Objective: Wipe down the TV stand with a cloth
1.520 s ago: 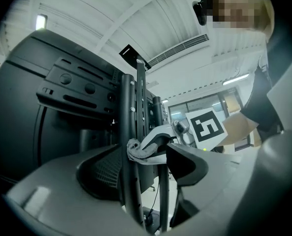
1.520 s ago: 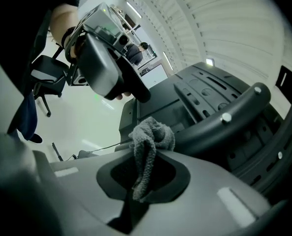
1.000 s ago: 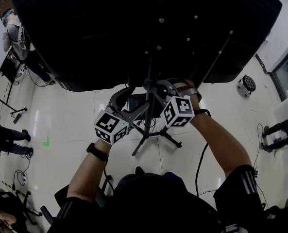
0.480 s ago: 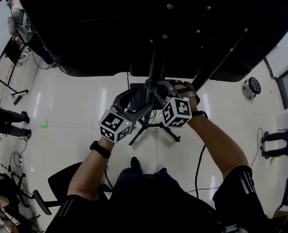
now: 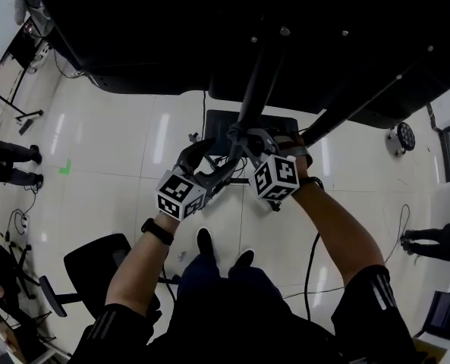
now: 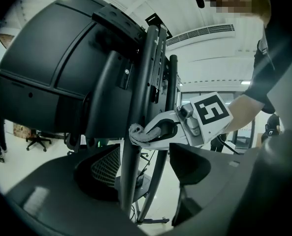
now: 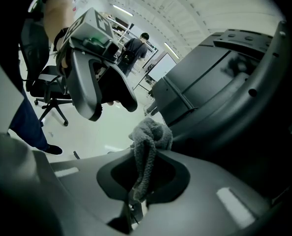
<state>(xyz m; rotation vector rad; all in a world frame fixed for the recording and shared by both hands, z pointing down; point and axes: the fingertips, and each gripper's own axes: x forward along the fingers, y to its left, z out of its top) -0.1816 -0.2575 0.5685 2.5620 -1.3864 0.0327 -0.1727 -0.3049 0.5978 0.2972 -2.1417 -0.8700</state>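
Most of the TV stand [image 5: 256, 82] is hard to read in head view: its black post [image 6: 136, 107] runs up against the black back of the TV [image 5: 209, 29] and the top end is lost there, and the base plate [image 5: 249, 123] is partly covered by the grippers. The cloth is hidden in head view behind the right gripper. Left forearm [image 5: 137, 268] and right forearm [image 5: 338, 230] both reach forward and meet at the post below the TV, left hand a bit lower. Left gripper [image 6: 143, 163] has its jaws spread with the post standing between them; can't tell if they touch it. Right gripper [image 7: 141, 181] is pinched on the grey cloth [image 7: 148, 141]; the bunched end sticks out past the tips and sits against the post, as seen in the left gripper view. Versus 1 s ago: the TV's lower edge sits higher in head view, more post shows between it and the grippers, the base plate has come into view, and two shoes [image 5: 204, 241] show below the hands, not one
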